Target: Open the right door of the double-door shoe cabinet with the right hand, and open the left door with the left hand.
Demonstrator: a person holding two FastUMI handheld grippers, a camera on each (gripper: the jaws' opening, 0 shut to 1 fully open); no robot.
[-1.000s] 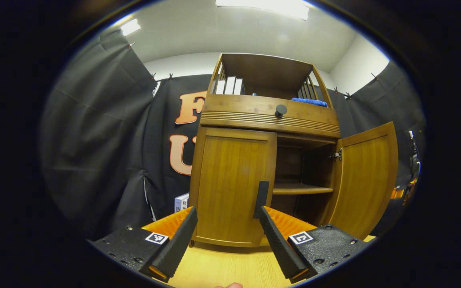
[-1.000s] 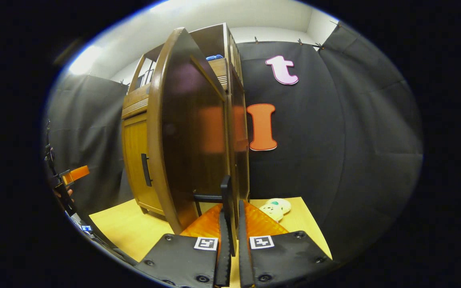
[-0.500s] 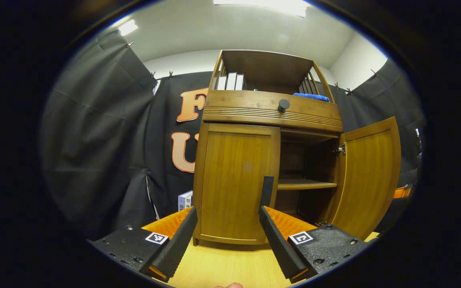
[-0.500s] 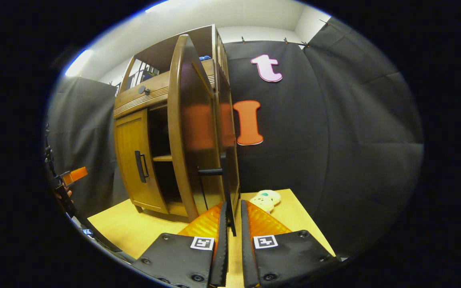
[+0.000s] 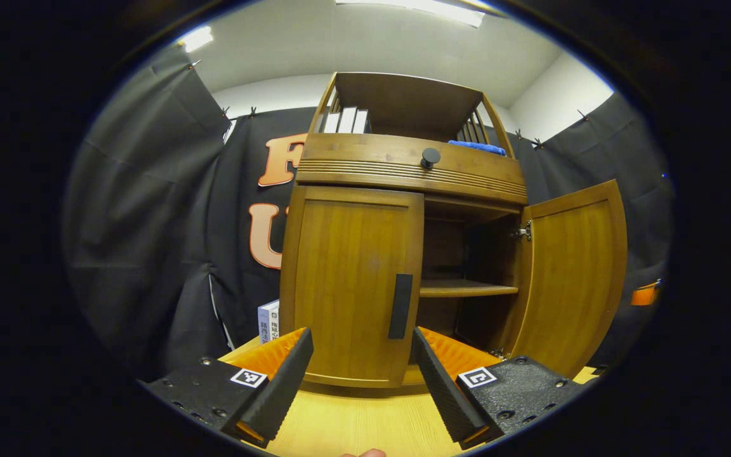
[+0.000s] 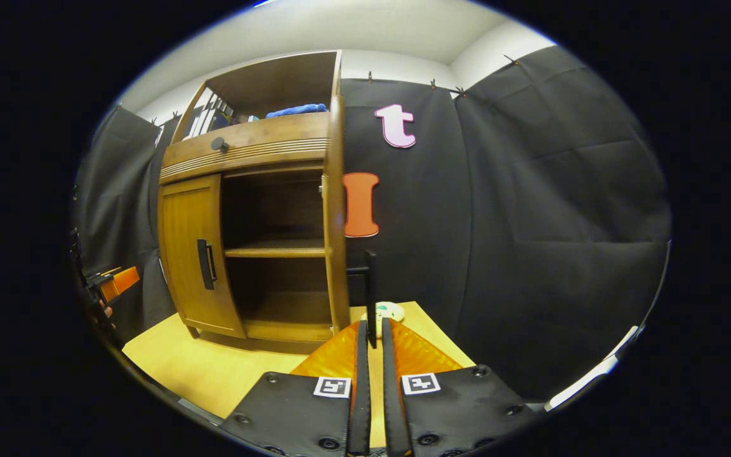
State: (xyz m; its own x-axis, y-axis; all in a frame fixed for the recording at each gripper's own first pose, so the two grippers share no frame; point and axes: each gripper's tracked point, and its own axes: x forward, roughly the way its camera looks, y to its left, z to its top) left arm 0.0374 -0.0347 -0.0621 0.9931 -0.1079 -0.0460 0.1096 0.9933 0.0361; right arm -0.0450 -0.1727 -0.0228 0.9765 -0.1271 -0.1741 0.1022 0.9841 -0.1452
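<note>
The wooden shoe cabinet (image 5: 403, 171) stands on a light wood table. Its left door (image 5: 346, 285) is closed, with a dark vertical handle (image 5: 400, 306) near its right edge. My left gripper (image 5: 362, 339) is open just in front of that door, and the handle stands a little beyond the fingertips, touching neither. The right door (image 5: 572, 279) is swung wide open, edge-on (image 6: 337, 222) in the right gripper view. My right gripper (image 6: 373, 327) is shut on the right door's handle (image 6: 370, 285). The left gripper (image 6: 115, 282) also appears at the far left of the right gripper view.
Inside the cabinet a bare shelf (image 6: 273, 251) shows. A drawer with a round knob (image 5: 430, 157) sits above the doors, with books (image 5: 343, 120) and a blue cloth (image 5: 476, 146) on top. A small box (image 5: 268, 320) stands left of the cabinet, and a pale plush toy (image 6: 388, 311) lies behind the open door.
The right door has swung wider open with my right gripper shut on its handle. The left gripper has shifted, so the left door's handle now stands clear between its fingers.
</note>
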